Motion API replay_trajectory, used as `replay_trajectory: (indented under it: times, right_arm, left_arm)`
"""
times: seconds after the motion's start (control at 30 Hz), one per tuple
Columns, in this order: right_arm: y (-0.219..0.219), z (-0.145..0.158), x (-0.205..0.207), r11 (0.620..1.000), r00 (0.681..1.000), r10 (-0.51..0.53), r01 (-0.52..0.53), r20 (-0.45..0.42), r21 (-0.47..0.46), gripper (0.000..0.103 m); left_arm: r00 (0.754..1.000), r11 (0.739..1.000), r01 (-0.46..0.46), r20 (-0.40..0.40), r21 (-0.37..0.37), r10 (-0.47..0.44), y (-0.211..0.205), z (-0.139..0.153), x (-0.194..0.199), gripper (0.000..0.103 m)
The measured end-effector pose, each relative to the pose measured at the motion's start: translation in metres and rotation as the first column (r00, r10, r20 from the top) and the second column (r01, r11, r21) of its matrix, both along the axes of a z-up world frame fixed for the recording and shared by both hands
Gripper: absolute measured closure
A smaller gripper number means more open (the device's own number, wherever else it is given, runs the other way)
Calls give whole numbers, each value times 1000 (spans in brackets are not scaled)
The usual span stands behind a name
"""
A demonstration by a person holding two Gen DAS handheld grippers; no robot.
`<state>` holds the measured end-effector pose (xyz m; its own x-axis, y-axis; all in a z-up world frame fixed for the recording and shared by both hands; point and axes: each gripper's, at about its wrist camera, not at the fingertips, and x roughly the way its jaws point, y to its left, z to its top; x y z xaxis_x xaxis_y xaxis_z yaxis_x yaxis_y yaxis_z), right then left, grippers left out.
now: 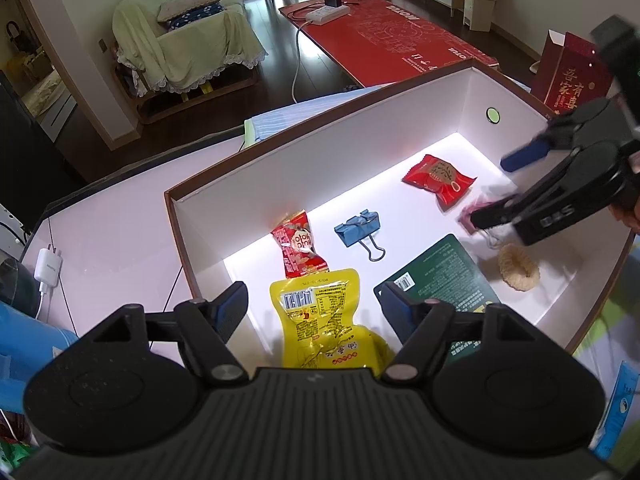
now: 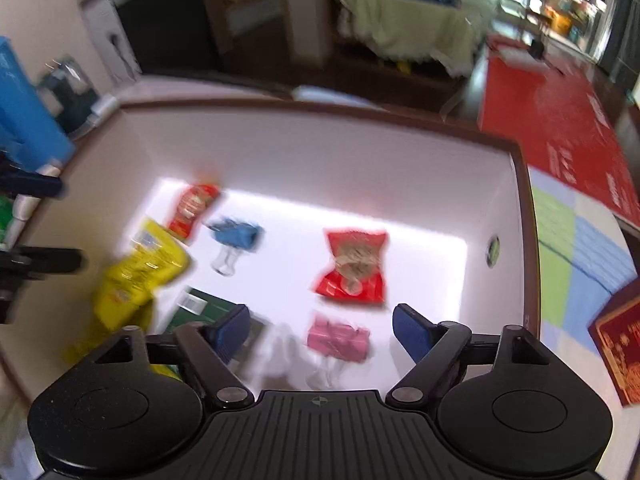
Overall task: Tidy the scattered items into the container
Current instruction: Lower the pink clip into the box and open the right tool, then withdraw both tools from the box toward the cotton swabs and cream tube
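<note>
Living-room backdrop: draped sofa (image 1: pixel 188 32) at 11 o'clock, red floor mat (image 1: pixel 384 36) at 12, dark wood floor. White worktop (image 1: pixel 108 224) carries the container, a white brown-rimmed box (image 1: pixel 320 136) with a lit floor.

Already in the box: yellow snack pouch (image 1: pixel 320 316) at 6 o'clock, red candy wrapper (image 1: pixel 298 248) just beyond it, blue binder clip (image 1: pixel 360 232) mid-floor, red snack packet (image 1: pixel 438 178) at 1 o'clock, dark green card (image 1: pixel 444 276) and a pale ring-shaped snack (image 1: pixel 518 266) at 4.

Right gripper (image 2: pixel 320 330) fingers are spread wide, nothing between them. Pink binder clip (image 2: pixel 338 340) lies on the box floor directly under the gap. That view is motion-blurred, so I can't confirm contact with the clip.

Left gripper (image 1: pixel 314 310) fingers also spread and empty, hovering over the yellow pouch at the near wall.

My read: the pink clip is deposited, or about to be regripped — can't tell which. If clearing out, lift the right gripper straight up before swinging, as the red packet sits just beyond the clip and the green card is just beside its left finger.

Room: right wall and far wall are well apart from the clip. Open floor lies between the blue clip and the red packet. Left gripper is tight against the near rim; keep it high.
</note>
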<state>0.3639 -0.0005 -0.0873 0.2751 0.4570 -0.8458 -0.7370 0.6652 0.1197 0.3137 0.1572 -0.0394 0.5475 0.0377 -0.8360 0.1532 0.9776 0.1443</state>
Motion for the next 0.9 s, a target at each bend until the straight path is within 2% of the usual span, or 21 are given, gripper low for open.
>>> replay_trajectory:
  times: [0.33,0.4,0.53,0.9]
  right_arm:
    - [-14,22,-26,999,998,31,-33,-46,-38,22]
    - [-16,25,-33,998,998,33,-36,-57,-59,22]
    - [-19,32,-47,997,999,25,-28,-47,-67,22]
    - [-24,47,-71,997,999,-29,27,-24,-71,22]
  left_arm:
    - [1000,1000,-2,12,3,2,-3,6,-6,29]
    - [1000,1000,-3,15,-1,3,-5,8,-9,26]
    - [1000,1000,-4,16,-2,4,-11,11,-15,22]
    - [999,1000,26,22,-6,-26,-27,23,-44,22]
